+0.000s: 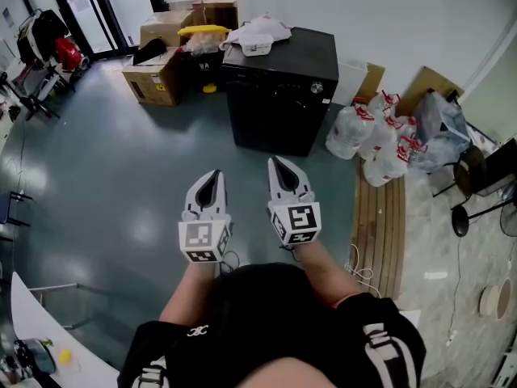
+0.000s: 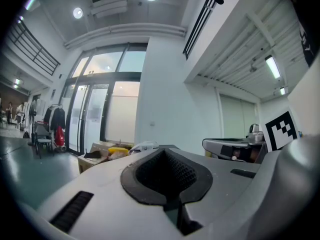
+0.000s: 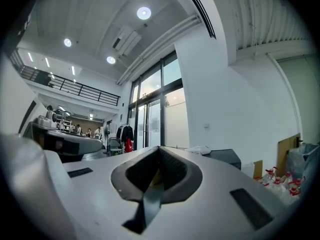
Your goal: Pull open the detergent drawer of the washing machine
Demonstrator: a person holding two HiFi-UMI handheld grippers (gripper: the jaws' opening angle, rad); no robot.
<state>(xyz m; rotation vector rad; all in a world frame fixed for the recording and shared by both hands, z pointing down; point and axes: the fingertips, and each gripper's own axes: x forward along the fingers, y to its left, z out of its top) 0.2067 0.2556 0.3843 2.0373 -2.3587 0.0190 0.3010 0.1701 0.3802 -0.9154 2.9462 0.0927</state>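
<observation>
A black washing machine stands on the floor ahead of me, with a white cloth lying on its top. Its front panel carries a knob; I cannot make out the detergent drawer. My left gripper and right gripper are held side by side, level, well short of the machine. Both have their jaws together with nothing between them. In the left gripper view the left gripper points toward the far wall. The right gripper view shows the right gripper with the machine beyond it to the right.
Cardboard boxes and a yellow item sit left of the machine. Filled plastic bags lie to its right beside a wooden slatted board. A black chair is at far right, a white table corner at lower left.
</observation>
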